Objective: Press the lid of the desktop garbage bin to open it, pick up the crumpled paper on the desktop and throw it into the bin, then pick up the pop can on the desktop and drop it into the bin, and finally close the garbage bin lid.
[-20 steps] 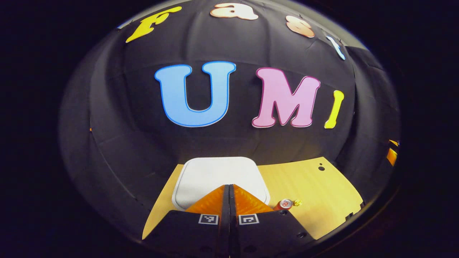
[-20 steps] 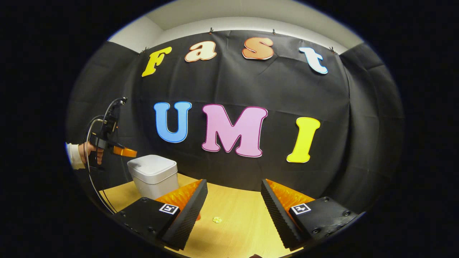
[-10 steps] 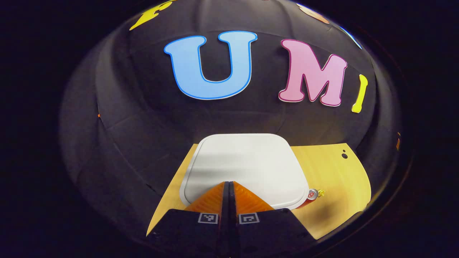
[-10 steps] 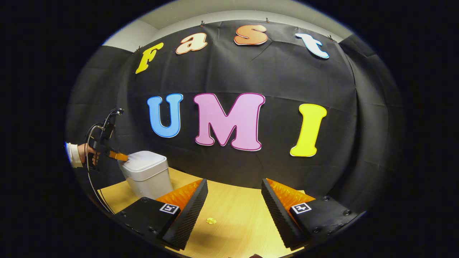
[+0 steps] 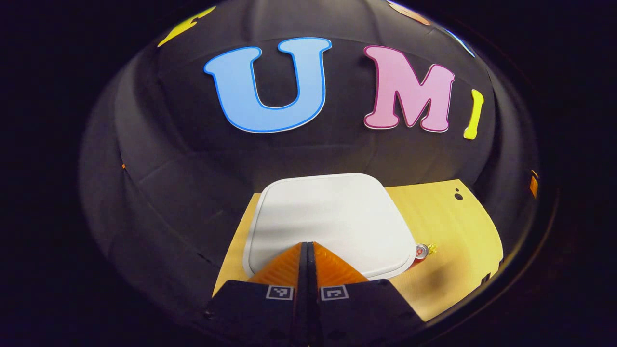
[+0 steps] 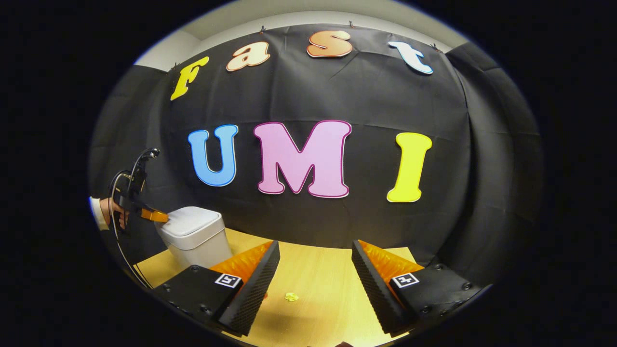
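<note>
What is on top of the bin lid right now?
The left gripper, its fingers together, rests at the near edge of the white lid. The rest of the lid is bare. The bin's inside is covered by the shut lid.

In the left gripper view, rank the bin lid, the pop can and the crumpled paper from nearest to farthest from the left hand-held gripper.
1. Bin lid: right at the tips of the left hand-held gripper, straight ahead.
2. Pop can: off to the right, past the lid's corner.
3. Crumpled paper: just right of the can, beside it on the desktop.
</note>
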The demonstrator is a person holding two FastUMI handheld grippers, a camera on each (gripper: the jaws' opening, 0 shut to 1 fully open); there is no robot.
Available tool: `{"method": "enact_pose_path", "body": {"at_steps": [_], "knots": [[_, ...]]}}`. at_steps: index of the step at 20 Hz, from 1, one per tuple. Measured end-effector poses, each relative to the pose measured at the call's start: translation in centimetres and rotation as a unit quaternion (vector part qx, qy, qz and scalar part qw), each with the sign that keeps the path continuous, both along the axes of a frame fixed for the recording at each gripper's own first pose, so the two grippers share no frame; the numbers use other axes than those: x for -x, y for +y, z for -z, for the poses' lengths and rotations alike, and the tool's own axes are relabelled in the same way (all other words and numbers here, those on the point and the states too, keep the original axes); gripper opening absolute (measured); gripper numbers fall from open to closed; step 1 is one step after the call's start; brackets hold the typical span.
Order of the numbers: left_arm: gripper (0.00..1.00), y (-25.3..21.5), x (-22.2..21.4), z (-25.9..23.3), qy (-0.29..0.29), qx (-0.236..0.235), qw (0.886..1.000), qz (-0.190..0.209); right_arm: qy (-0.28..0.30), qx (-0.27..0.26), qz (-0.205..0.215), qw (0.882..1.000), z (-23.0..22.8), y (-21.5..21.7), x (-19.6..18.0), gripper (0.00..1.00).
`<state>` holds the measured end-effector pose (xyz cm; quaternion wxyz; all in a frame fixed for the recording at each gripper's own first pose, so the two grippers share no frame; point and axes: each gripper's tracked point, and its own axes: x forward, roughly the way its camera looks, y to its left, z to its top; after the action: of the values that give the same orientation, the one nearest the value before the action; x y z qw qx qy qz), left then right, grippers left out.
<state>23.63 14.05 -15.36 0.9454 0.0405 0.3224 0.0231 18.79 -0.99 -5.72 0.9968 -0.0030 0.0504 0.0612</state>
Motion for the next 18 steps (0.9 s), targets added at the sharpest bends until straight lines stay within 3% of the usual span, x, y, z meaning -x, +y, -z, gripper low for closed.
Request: {"method": "enact_pose_path", "body": {"at_steps": [5, 9, 10, 12, 13, 18], "knots": [[0.09, -0.1, -1.1, -5.7, -0.109, -0.032, 0.993, 0.019, 0.009, 0.015, 0.010, 1.000, 0.5, 0.2, 0.7, 0.97], [0.31, -1.3, -0.7, -11.9, -0.198, -0.044, 0.978, 0.044, 0.005, 0.018, 0.007, 1.000, -0.2, 1.7, 0.3, 0.96], [0.45, -1.6, -0.3, -13.0, -0.212, -0.045, 0.975, 0.047, 0.006, 0.017, 0.006, 1.000, -0.1, 1.9, 0.2, 0.96], [0.93, -1.8, 0.4, -15.1, -0.247, -0.050, 0.967, 0.045, 0.015, 0.018, 0.001, 1.000, 0.4, 2.3, -0.3, 0.96], [0.98, -1.6, 1.2, -16.8, -0.268, -0.046, 0.961, 0.043, 0.021, 0.019, -0.001, 1.000, 0.9, 2.4, -0.6, 0.96], [0.96, -2.0, 5.5, -20.4, -0.311, -0.027, 0.949, 0.040, 0.061, 0.029, -0.023, 0.997, 4.1, 3.6, -3.4, 0.97]]}}
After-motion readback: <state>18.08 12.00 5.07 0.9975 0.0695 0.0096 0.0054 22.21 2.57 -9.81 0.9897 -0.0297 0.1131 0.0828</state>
